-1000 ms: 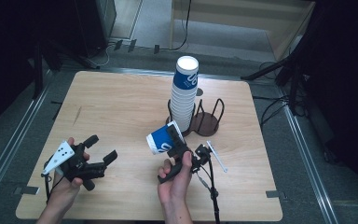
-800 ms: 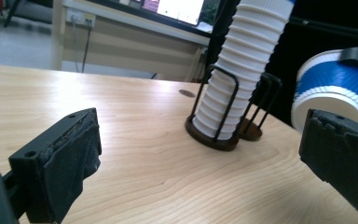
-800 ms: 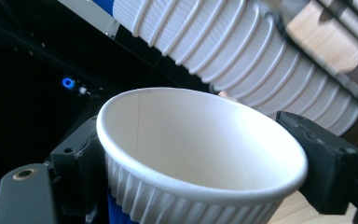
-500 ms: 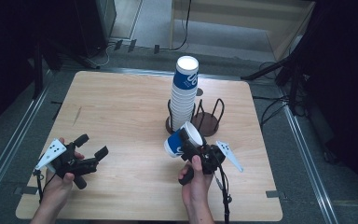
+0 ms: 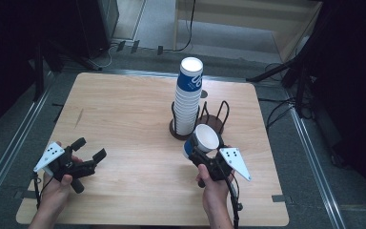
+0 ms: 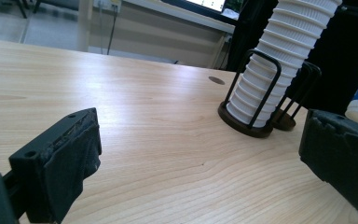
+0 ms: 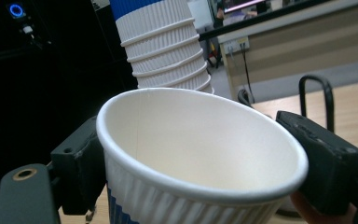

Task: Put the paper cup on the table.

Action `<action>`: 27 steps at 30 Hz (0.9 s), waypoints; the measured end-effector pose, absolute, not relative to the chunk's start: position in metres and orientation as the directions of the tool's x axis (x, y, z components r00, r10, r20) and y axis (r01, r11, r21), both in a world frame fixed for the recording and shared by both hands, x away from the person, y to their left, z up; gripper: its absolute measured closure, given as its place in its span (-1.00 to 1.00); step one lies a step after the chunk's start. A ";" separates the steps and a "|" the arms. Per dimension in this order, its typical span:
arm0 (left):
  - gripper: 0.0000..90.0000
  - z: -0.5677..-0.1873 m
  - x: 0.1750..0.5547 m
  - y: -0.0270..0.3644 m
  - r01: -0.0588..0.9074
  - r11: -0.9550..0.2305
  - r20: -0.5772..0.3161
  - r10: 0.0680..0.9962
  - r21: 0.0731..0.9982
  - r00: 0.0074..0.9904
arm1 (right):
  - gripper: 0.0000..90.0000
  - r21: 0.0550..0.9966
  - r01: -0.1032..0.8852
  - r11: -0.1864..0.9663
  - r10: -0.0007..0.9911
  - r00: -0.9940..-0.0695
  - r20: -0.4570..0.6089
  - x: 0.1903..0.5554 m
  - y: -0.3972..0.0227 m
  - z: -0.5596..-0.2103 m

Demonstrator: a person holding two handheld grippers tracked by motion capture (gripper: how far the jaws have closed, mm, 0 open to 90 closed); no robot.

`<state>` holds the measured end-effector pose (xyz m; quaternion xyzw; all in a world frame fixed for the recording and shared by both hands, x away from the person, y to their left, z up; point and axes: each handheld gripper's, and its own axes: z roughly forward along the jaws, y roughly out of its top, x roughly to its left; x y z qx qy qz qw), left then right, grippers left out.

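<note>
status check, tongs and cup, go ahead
Right tongs shut on white-and-blue ribbed paper cup, mouth up. Left tongs open, empty. Tall cup stack in black wire holder close behind.

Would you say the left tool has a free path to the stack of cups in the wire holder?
Probably yes: bare table lies between the open left tool and the stack of cups.

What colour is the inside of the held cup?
Plain white inside the cup; the right gripper view shows it best.
</note>
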<state>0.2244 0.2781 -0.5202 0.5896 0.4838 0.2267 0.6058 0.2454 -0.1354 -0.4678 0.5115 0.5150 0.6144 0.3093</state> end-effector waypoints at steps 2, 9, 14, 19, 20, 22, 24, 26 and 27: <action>-1.00 -0.521 0.225 0.280 0.299 0.199 -0.316 0.850 0.933 0.422 | -0.66 0.962 0.128 -0.241 0.920 -0.286 0.268 0.244 -0.136 -0.468; -1.00 -0.523 0.225 0.287 0.307 0.184 -0.302 0.864 0.934 0.402 | -0.66 0.994 0.060 -0.092 0.951 -0.289 0.106 0.242 -0.140 -0.469; -1.00 -0.526 0.226 0.292 0.313 0.165 -0.282 0.881 0.935 0.380 | -0.66 0.998 0.051 -0.045 0.959 -0.278 0.058 0.246 -0.150 -0.473; -1.00 -0.530 0.227 0.297 0.320 0.170 -0.283 0.894 0.932 0.348 | -0.67 0.998 0.054 -0.043 0.962 -0.268 0.056 0.250 -0.161 -0.476; -1.00 -0.531 0.227 0.298 0.318 0.174 -0.284 0.896 0.932 0.342 | -0.67 0.998 0.055 -0.036 0.965 -0.259 0.049 0.253 -0.164 -0.478; -1.00 -0.534 0.228 0.301 0.318 0.185 -0.288 0.903 0.930 0.318 | -0.67 0.998 0.061 -0.026 0.969 -0.244 0.040 0.257 -0.171 -0.482; -1.00 -0.535 0.228 0.303 0.321 0.186 -0.289 0.905 0.929 0.311 | -0.67 0.997 0.068 -0.025 0.973 -0.226 0.040 0.261 -0.176 -0.485; -1.00 -0.536 0.228 0.306 0.320 0.189 -0.291 0.905 0.928 0.311 | -0.67 0.997 0.074 -0.033 0.976 -0.213 0.048 0.265 -0.181 -0.488; -1.00 -0.537 0.227 0.307 0.319 0.186 -0.287 0.906 0.929 0.310 | -0.67 0.997 0.073 -0.028 0.979 -0.201 0.042 0.266 -0.184 -0.490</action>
